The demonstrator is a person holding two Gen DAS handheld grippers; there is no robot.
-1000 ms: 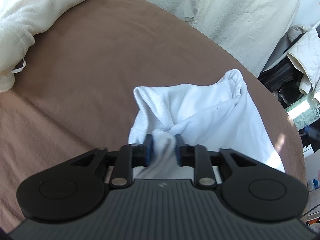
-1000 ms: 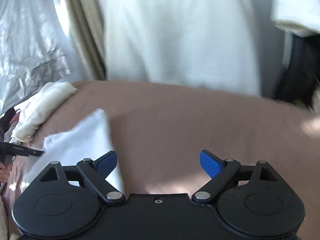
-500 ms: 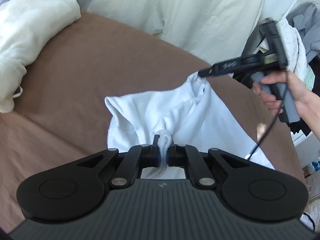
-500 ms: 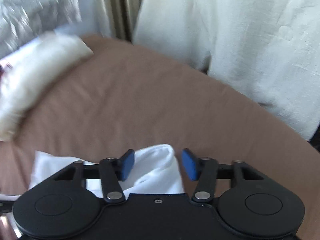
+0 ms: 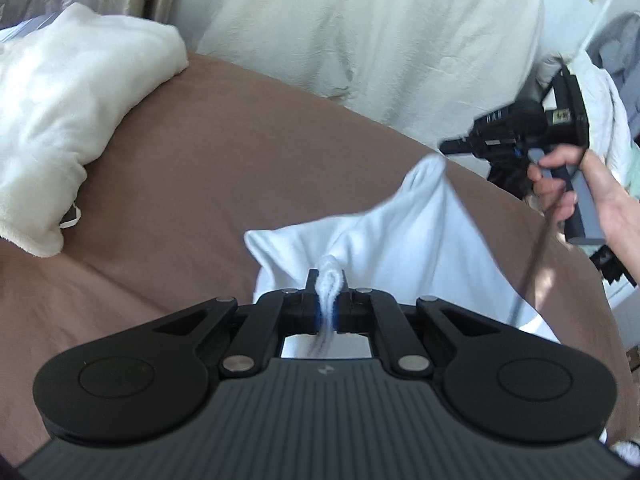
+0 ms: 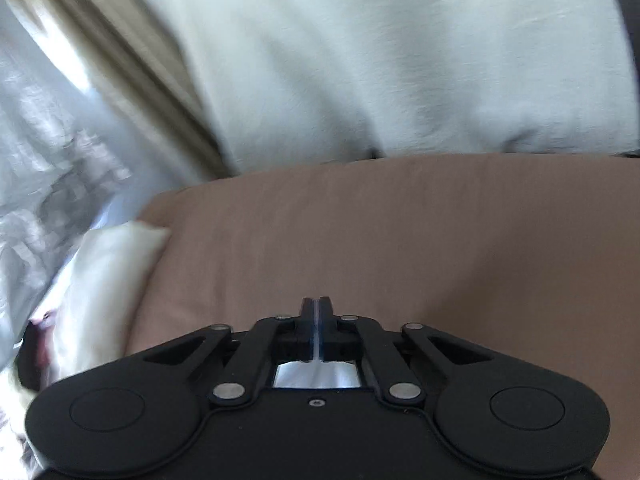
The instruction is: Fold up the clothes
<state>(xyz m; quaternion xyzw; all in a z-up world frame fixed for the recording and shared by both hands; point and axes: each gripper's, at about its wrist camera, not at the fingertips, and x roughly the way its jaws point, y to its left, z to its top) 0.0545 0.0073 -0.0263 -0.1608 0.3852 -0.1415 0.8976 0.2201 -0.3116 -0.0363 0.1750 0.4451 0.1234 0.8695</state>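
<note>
- While the white garment (image 5: 404, 248) hangs bunched over the brown bed (image 5: 248, 148), it is lifted at two points and no neat fold shows; folding is left.
- The left gripper (image 5: 328, 300) fingers pinch a fold.
- The right gripper (image 6: 316, 320) fingers are closed on a thin white edge (half a second ago they stood apart around the cloth).
- The cream pillow (image 5: 68, 120) lies aside.

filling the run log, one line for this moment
left tool: shut on white garment | right tool: shut on garment | brown bed
</note>
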